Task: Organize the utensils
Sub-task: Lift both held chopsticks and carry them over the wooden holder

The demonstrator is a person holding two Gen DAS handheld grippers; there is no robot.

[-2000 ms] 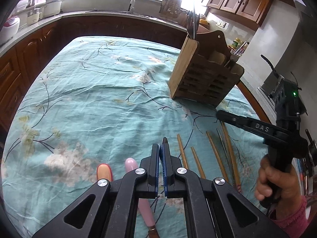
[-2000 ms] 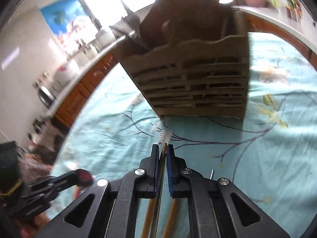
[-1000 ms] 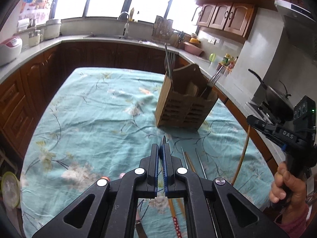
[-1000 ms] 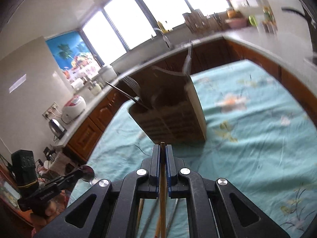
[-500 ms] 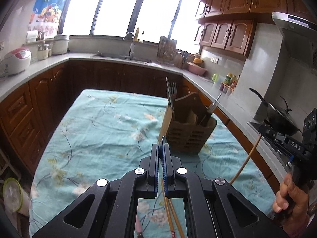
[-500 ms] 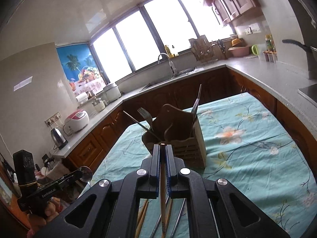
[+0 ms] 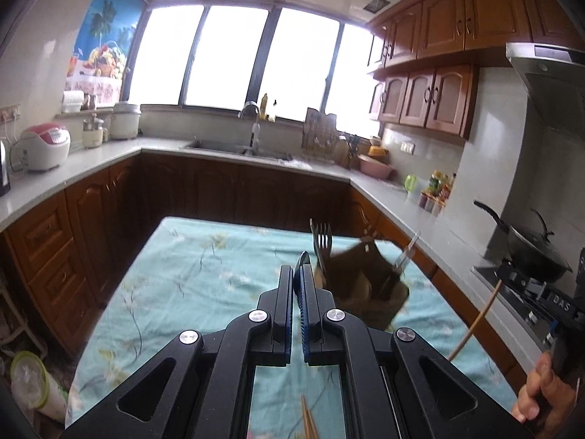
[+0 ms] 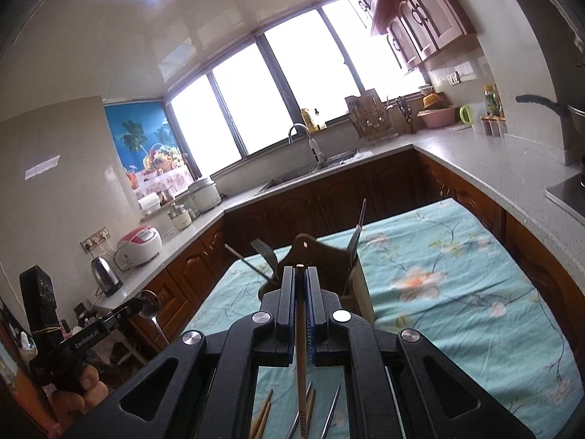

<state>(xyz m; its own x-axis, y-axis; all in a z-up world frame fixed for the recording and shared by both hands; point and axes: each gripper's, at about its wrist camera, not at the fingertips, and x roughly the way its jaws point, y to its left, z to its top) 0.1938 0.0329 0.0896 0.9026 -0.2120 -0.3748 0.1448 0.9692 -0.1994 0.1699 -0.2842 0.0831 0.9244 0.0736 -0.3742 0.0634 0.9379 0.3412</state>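
Observation:
My left gripper [image 7: 297, 274] is shut on a metal spoon; its bowl [image 8: 149, 303] shows at the gripper tips in the right wrist view, at the far left. My right gripper [image 8: 299, 274] is shut on a wooden chopstick [image 8: 300, 347], which hangs down from it, also seen in the left wrist view [image 7: 475, 325]. Both grippers are held high above the table. The wooden utensil holder [image 7: 365, 285] stands on the table [image 7: 204, 274] below, with forks [image 7: 321, 241] and other metal utensils upright in it. More chopsticks [image 8: 263, 417] lie on the cloth.
The table carries a teal floral cloth. Kitchen counters with sink [image 7: 234, 146], rice cooker [image 7: 45, 144] and kettle [image 8: 106, 274] surround it. A wok [image 7: 530, 252] sits on the stove at right. A plastic container [image 7: 33, 384] stands on the floor at left.
Both grippers have risen well above the table and tilted up. The right gripper lifted the chopstick off the cloth. The holder now looks smaller and lower in both views.

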